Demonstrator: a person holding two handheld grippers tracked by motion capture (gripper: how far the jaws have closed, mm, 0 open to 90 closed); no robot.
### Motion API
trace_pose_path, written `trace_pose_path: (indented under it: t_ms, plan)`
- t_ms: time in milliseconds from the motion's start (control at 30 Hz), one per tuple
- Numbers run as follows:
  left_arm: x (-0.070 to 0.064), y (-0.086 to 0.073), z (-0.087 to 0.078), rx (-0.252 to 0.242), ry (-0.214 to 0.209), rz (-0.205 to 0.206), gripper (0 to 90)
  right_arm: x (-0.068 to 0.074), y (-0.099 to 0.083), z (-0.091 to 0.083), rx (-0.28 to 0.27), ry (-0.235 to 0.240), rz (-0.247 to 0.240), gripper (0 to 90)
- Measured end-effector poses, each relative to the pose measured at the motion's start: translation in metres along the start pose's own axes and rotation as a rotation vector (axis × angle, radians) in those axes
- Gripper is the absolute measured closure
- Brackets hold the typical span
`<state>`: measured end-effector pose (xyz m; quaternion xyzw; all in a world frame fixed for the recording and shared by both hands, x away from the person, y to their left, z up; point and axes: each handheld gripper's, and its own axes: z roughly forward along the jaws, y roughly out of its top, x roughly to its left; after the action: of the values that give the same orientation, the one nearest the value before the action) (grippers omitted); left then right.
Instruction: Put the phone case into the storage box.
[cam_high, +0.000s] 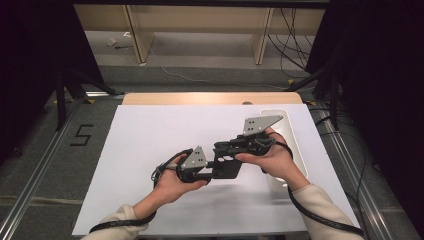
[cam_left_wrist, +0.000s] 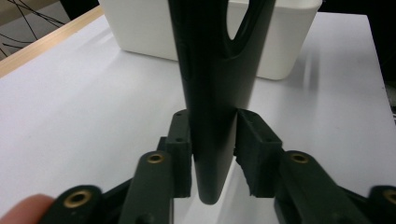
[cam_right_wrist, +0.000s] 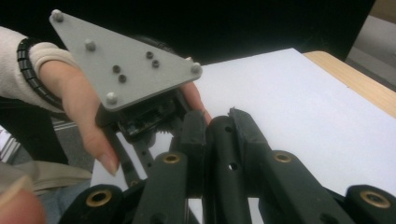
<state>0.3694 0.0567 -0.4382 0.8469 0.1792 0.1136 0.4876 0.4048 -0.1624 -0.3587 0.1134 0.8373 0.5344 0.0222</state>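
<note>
I see both grippers meeting over the middle of the white table sheet (cam_high: 150, 150), each clamped on one end of a black plastic utensil handle (cam_high: 227, 167).

Left gripper (cam_high: 210, 167): held in the left hand (cam_high: 172, 182), jaws pointing right. In the left gripper view the pads (cam_left_wrist: 180, 154) press on both flat sides of the handle's rounded end (cam_left_wrist: 212, 140), closed down to the handle's thickness. From there the handle runs straight away toward the white bin (cam_left_wrist: 140, 28) and splits into a slotted, forked part at the top.

Right gripper (cam_high: 225, 150): held in the right hand (cam_high: 272, 157), jaws pointing left and toward me. In its own view the jaws are nearly together around the narrow black piece (cam_right_wrist: 224, 158).

Long axis of the handle: roughly left-right in the high view, lifted off the sheet, between the two hands. Most of it is hidden by the gripper bodies there.

The white bin (cam_high: 295, 145) sits at the right edge, just behind the right hand.
</note>
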Motion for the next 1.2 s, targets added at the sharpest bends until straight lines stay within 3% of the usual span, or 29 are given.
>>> trace_pose_path:
  t_ms: [200, 467, 600, 667, 867, 1200]
  plan:
    - [0.001, 0.001, -0.003, 0.014, -0.013, -0.031, 76.0, 0.001, 0.0, 0.0, -0.002, 0.008, -0.016, 75.3]
    - [0.0, 0.004, -0.006, 0.009, -0.006, -0.042, 79.6, -0.001, -0.001, -0.003, -0.021, -0.021, -0.032, 50.9]
    - [0.0, 0.004, -0.007, 0.009, 0.011, -0.053, 79.8, -0.003, -0.002, -0.003, -0.063, -0.044, -0.011, 36.6]
    - [0.001, 0.004, -0.008, 0.01, 0.024, -0.06, 79.8, -0.004, -0.002, -0.005, -0.08, -0.063, -0.011, 31.9]
    - [0.004, 0.004, -0.011, 0.01, 0.063, -0.09, 79.8, -0.007, -0.005, -0.01, -0.126, -0.114, 0.01, 31.0]
    - [0.011, 0.002, -0.015, 0.001, 0.135, -0.144, 79.7, -0.008, -0.012, -0.011, -0.203, -0.227, 0.065, 13.0]
